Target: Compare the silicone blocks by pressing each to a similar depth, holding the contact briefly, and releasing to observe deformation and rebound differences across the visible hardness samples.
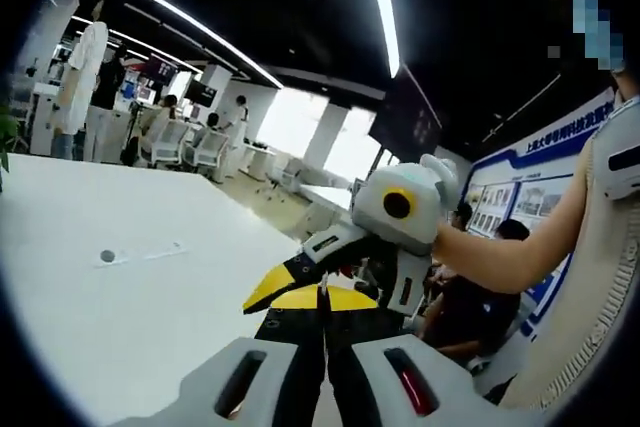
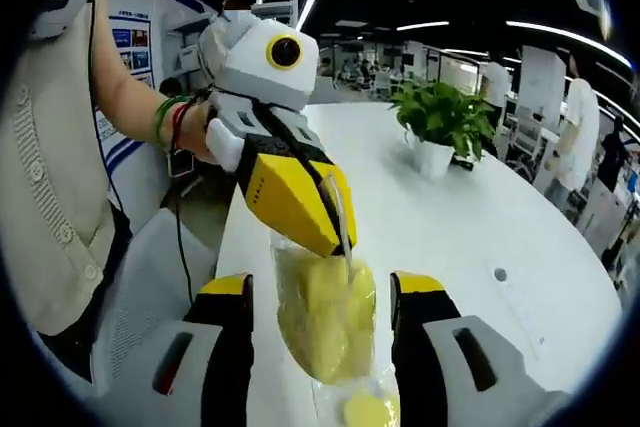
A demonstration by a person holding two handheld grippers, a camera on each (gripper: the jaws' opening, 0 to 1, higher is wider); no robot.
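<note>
Silicone blocks point(image 2: 330, 322), yellow and sealed in a clear bag point(image 2: 340, 387), hang between my right gripper's point(image 2: 325, 297) jaws in the right gripper view, over the near edge of the white table point(image 2: 450, 227). I count at least two pale yellow pieces in the upper part of the bag and one round piece lower down. My right jaws stand spread wide on either side of the bag; I cannot tell whether either one touches it.

My left gripper point(image 2: 335, 237) comes in from the upper left of that view, and its yellow jaws are pinched together on the top of the bag. In the left gripper view the left gripper's point(image 1: 322, 297) yellow tips meet with no gap I can see, and the right gripper point(image 1: 300, 282) sits just beyond them.

The table runs long and bare away from the bag, so I have plenty of free surface to the right. A potted plant point(image 2: 440, 122) stands well apart, farther along the table. A small round fitting point(image 2: 500, 274) lies flush in the tabletop near the far edge. The person's arm point(image 2: 135, 102) and pale vest point(image 2: 45, 177) crowd the left side.
</note>
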